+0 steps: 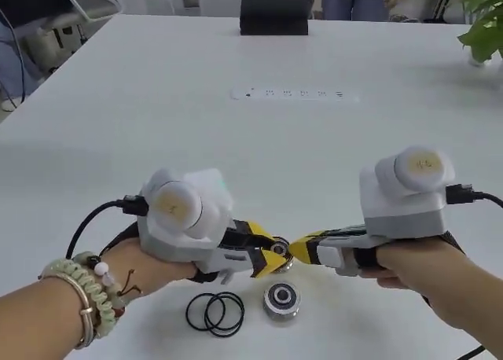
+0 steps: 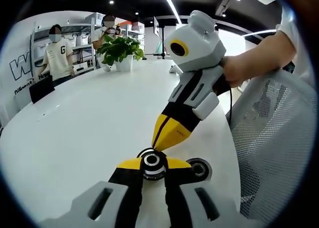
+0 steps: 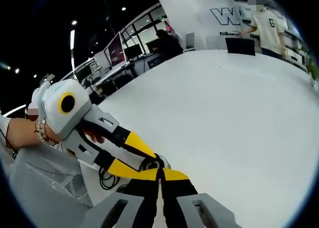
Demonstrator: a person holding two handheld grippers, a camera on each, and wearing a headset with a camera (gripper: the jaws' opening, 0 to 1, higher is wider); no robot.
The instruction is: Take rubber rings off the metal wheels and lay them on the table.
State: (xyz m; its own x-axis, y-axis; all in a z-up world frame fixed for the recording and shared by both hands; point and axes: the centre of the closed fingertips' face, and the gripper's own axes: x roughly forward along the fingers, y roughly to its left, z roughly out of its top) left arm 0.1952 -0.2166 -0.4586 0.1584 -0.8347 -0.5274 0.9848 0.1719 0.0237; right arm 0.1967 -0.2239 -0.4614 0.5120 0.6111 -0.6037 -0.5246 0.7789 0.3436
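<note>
My left gripper [image 1: 275, 251] is shut on a small metal wheel [image 2: 152, 166] and holds it just above the white table [image 1: 259, 140]. My right gripper [image 1: 293, 246] comes in from the right, and its shut yellow tips [image 2: 156, 146] pinch the black rubber ring on that wheel's rim. In the right gripper view its jaws [image 3: 160, 170] meet the left gripper [image 3: 149, 160] at the wheel. A second metal wheel [image 1: 280, 299] lies on the table below them. Loose black rubber rings [image 1: 214, 312] lie overlapping to its left.
A power strip [image 1: 295, 94] is set into the middle of the table, and a black case [image 1: 275, 16] stands at the far edge. A potted plant [image 1: 483, 22] is at the far right. A mesh chair [image 2: 279, 138] stands close behind. People stand in the background.
</note>
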